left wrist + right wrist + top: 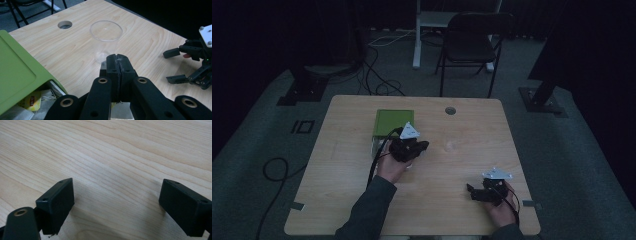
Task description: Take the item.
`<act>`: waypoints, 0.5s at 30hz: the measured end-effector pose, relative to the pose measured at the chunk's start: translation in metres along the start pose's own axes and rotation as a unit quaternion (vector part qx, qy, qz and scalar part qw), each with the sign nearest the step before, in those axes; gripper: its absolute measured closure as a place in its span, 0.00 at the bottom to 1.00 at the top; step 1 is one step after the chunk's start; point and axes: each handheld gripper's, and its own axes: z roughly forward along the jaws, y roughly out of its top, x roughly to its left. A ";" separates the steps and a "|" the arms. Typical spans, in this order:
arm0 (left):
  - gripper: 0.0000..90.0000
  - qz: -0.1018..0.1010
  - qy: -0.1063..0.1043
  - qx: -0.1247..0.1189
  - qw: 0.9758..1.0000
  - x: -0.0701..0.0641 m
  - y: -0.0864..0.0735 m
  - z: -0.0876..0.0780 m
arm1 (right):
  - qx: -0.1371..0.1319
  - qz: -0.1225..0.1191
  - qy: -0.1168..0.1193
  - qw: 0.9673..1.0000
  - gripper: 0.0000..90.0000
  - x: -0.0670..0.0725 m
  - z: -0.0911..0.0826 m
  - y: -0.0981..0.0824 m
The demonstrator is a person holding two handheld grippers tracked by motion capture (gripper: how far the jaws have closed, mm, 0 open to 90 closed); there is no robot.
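Observation:
A clear plastic cup (106,31) stands upright on the wooden table, just beyond my left gripper (117,58); in the high view the cup (452,146) is a faint glint right of that gripper (424,146). The left jaws are pressed together on a thin white tea bag (121,112) that hangs below them. An open green box (17,72) with more tea bags (32,101) sits at the left, beside the hand; from above it is the green box (394,122). My right gripper (471,192) rests near the front right, open over bare wood (116,200), also the right gripper (172,66).
The table (342,165) has a round cable hole (450,110) at the back centre. A black chair (472,42) stands behind the table, and cables (377,75) lie on the floor. Bare wood lies between the two grippers.

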 end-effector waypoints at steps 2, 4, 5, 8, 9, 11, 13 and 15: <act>1.00 0.000 0.000 -0.001 1.000 0.001 0.001 0.001 | 0.000 0.000 0.000 1.000 0.14 0.000 0.000 0.000; 1.00 -0.003 0.000 -0.001 1.000 0.001 0.002 0.003 | 0.000 0.000 0.000 1.000 0.14 0.000 0.000 0.000; 1.00 -0.004 0.000 -0.001 1.000 0.002 0.002 0.003 | 0.000 0.000 0.000 1.000 0.14 0.000 0.000 0.000; 1.00 -0.003 0.001 0.001 1.000 0.003 0.003 0.005 | 0.000 0.000 0.000 1.000 0.14 0.000 0.000 0.000; 1.00 -0.003 0.001 0.001 1.000 0.003 0.003 0.005 | 0.000 0.000 0.000 1.000 0.14 0.000 0.000 0.000; 1.00 -0.001 0.000 0.003 1.000 0.004 0.005 0.007 | 0.000 0.000 0.000 1.000 0.14 0.000 0.000 0.000; 1.00 -0.001 0.001 0.004 1.000 0.004 0.007 0.008 | 0.000 0.000 0.000 1.000 0.14 0.000 0.000 0.000; 1.00 -0.001 0.001 0.004 1.000 0.004 0.008 0.009 | 0.000 0.000 0.000 1.000 0.14 0.000 0.000 0.000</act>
